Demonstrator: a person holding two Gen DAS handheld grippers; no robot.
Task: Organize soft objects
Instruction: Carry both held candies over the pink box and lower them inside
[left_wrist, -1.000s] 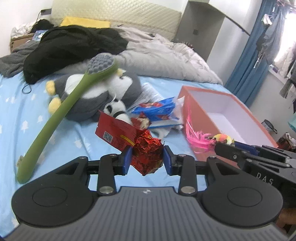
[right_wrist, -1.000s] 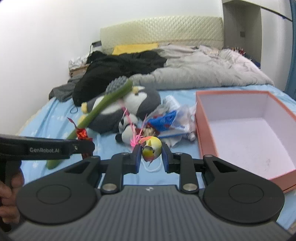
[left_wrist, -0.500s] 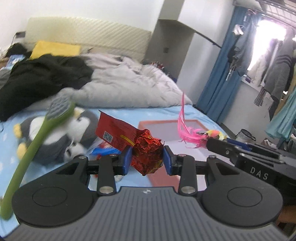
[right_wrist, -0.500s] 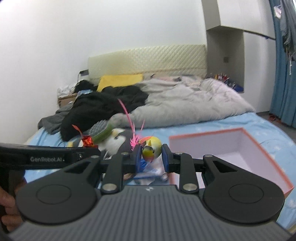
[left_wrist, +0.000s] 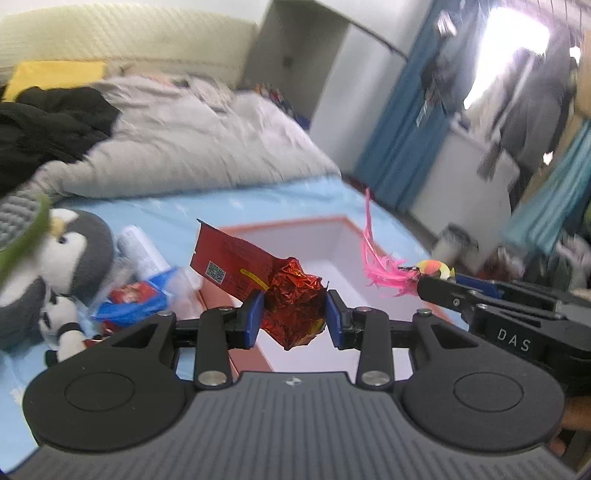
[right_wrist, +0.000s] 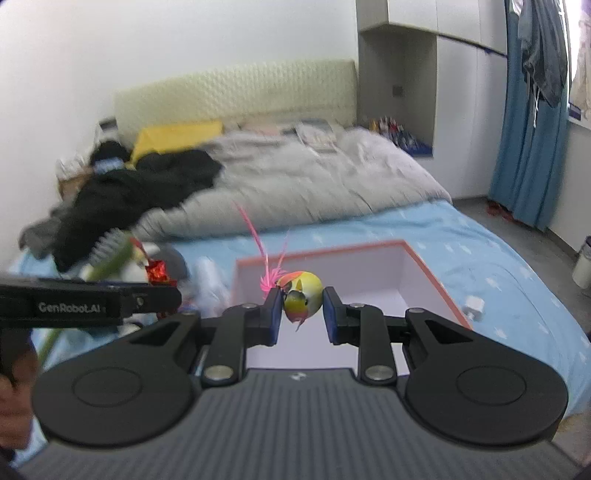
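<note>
Left gripper (left_wrist: 294, 316) clamps a crumpled red wrapper (left_wrist: 273, 291); right gripper (right_wrist: 300, 316) clamps a yellow bird toy (right_wrist: 301, 295) with pink feathers. Both are held in the air over the near end of the open orange box (right_wrist: 436, 280) on the blue bed (right_wrist: 498, 266). A penguin plush (left_wrist: 55, 266) lies left of the box.

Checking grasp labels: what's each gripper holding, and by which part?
Left gripper: red foil wrapper, by its crumpled end. Right gripper: yellow feathered ball toy, by the ball's sides.
</note>
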